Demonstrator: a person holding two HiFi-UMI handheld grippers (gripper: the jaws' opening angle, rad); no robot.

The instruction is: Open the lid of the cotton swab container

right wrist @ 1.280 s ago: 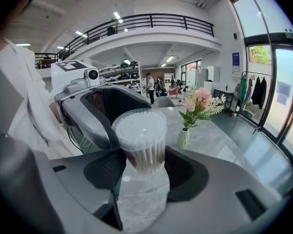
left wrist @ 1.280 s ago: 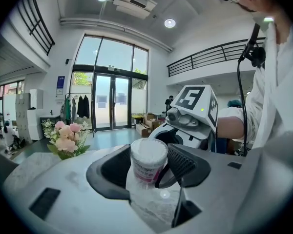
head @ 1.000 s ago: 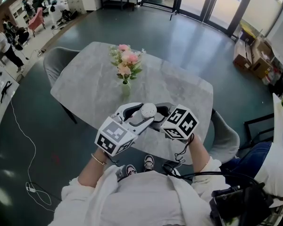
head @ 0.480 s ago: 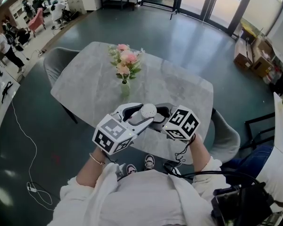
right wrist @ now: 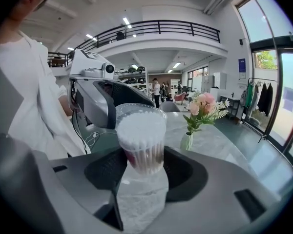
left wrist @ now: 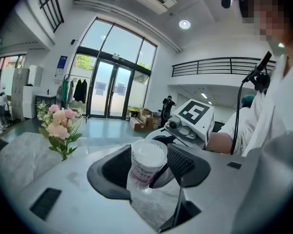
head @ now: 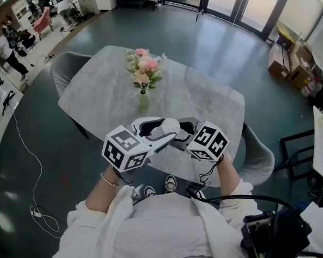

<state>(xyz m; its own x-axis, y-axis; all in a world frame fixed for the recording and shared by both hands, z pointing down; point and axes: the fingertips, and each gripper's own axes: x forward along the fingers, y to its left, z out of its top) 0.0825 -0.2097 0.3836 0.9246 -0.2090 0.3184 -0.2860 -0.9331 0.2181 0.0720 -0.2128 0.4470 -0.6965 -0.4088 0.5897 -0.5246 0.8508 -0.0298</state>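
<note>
The container (head: pixel 169 126) is held in the air between the two grippers, above the near edge of the surface (head: pixel 204 98) and close to the person's body. The left gripper (head: pixel 162 133) is clenched on it from one side. The right gripper (head: pixel 183 129) grasps it from the opposite side, so the two face each other. I think one gripper is there to keep the body steady while the other works on the lid (right wrist: pixel 139 112); which one does which I cannot tell. The container is a small clear cup, packed with white swabs, with a pink label (left wrist: pixel 142 173) on its wall. The lid looks closed.
</note>
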